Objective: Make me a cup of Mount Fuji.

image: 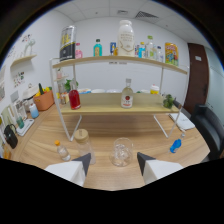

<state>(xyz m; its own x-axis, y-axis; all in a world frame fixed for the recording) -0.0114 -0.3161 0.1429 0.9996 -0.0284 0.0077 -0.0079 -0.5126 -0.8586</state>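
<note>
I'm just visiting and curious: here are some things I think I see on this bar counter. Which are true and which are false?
1. A clear glass stands on the wooden table, between and just ahead of the gripper fingers. True.
2. The jaws are clamped on the glass. False: they are open, with a gap at either side of it.
3. A bottle of red liquid stands on the lower shelf. True.
4. The top shelf holds nothing. False: several bottles stand along it.
5. A jar with a wooden lid stands on the table beside the glass. True.
</note>
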